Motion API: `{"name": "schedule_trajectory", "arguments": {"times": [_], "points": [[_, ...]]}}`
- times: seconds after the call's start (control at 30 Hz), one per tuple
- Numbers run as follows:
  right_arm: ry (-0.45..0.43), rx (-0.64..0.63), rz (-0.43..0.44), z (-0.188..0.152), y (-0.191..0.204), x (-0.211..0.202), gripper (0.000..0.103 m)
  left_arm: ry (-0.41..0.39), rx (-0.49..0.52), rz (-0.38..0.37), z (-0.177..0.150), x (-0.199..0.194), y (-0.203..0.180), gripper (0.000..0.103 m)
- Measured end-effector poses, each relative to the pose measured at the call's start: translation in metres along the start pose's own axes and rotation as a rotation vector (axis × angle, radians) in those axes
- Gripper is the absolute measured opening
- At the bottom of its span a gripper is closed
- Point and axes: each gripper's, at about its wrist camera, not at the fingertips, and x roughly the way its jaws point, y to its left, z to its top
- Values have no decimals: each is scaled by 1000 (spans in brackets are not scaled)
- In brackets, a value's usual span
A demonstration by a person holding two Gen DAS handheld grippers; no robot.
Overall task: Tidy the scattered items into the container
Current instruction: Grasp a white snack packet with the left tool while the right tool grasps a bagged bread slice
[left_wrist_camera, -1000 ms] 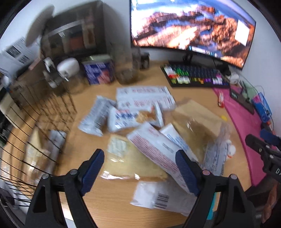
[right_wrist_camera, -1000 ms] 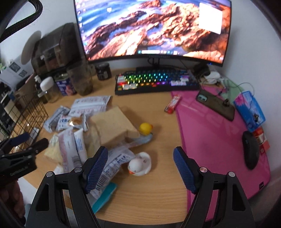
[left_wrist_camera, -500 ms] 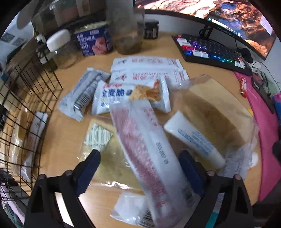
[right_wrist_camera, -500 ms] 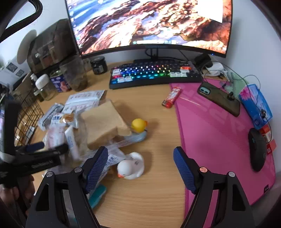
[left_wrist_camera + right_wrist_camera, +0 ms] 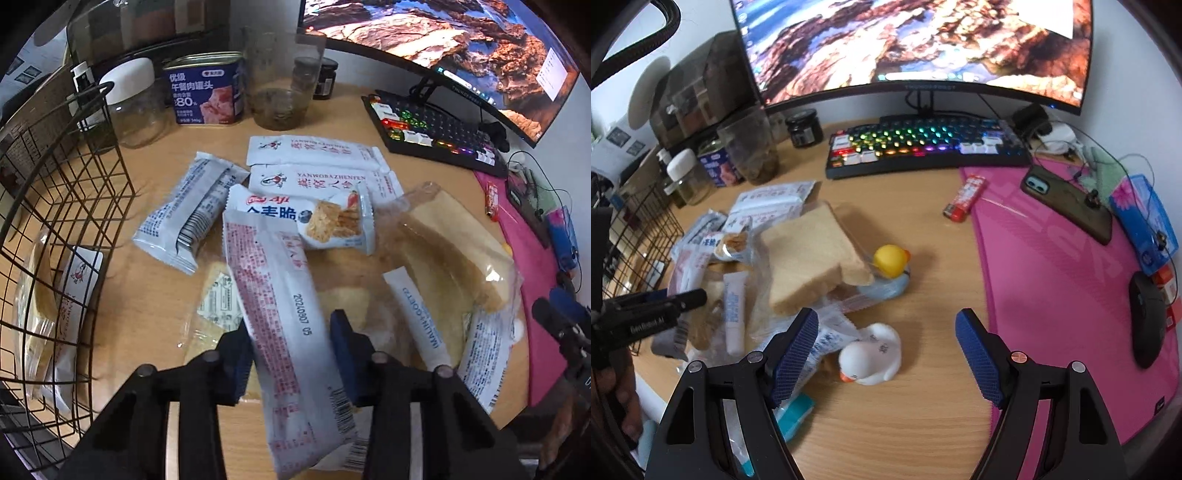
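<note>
My left gripper (image 5: 291, 350) is shut on a long white sachet with red print (image 5: 280, 295), which lies across the snack pile. Around it are a biscuit pack (image 5: 314, 218), two white sachets (image 5: 314, 151), a grey packet (image 5: 192, 210), a white tube (image 5: 417, 314) and bagged bread (image 5: 450, 243). The black wire basket (image 5: 62, 206) stands at the left and holds a sachet and bread. My right gripper (image 5: 886, 354) is open and empty above the desk, near a white duck (image 5: 871, 354) and a yellow duck (image 5: 890, 258). The left gripper shows in the right wrist view (image 5: 679, 302).
A meat tin (image 5: 207, 92), jars (image 5: 133, 99) and a glass beaker (image 5: 280, 81) stand behind the pile. A keyboard (image 5: 923, 147), monitor, red lighter (image 5: 964, 197), pink mat (image 5: 1071, 280), phone (image 5: 1067, 203) and mouse (image 5: 1148, 317) fill the right side.
My left gripper has moved down onto the pile and closed on the long white sachet. My right gripper has stayed open and shifted slightly.
</note>
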Motion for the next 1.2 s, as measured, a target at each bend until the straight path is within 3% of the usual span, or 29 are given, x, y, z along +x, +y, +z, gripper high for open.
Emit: {"name": "schedule_trajectory", "arguments": {"times": [0.2,0.23,0.33,0.4,0.47,0.53,0.67,1.03,1.1,1.13,1.17,1.2], "points": [[-17,-93,22,16,20,9,78,-22,12,-58,1,-13,-3,33],[-15,-112,44,20,23,13,78,-29,16,-60,2,-17,-3,20],[24,-175,115,32,34,30,78,-40,17,-67,4,-22,-2,19],[50,-214,102,39,39,43,78,1,39,-48,4,-14,-4,25],[71,-237,131,45,42,53,78,12,33,-45,1,-9,-2,58],[106,-245,154,51,43,63,78,8,47,-10,0,-7,-3,66],[126,-276,157,57,46,73,78,24,28,-27,3,-1,3,71],[131,-273,160,55,45,73,78,73,168,-74,-6,7,-22,72],[131,-268,163,54,45,74,78,60,144,-94,-4,7,-17,66],[131,-267,164,53,45,74,78,56,139,-95,-3,6,-15,53],[131,-267,165,53,45,74,78,60,135,-88,-2,5,-13,47],[133,-268,166,53,45,74,78,66,134,-90,0,5,-12,47]]}}
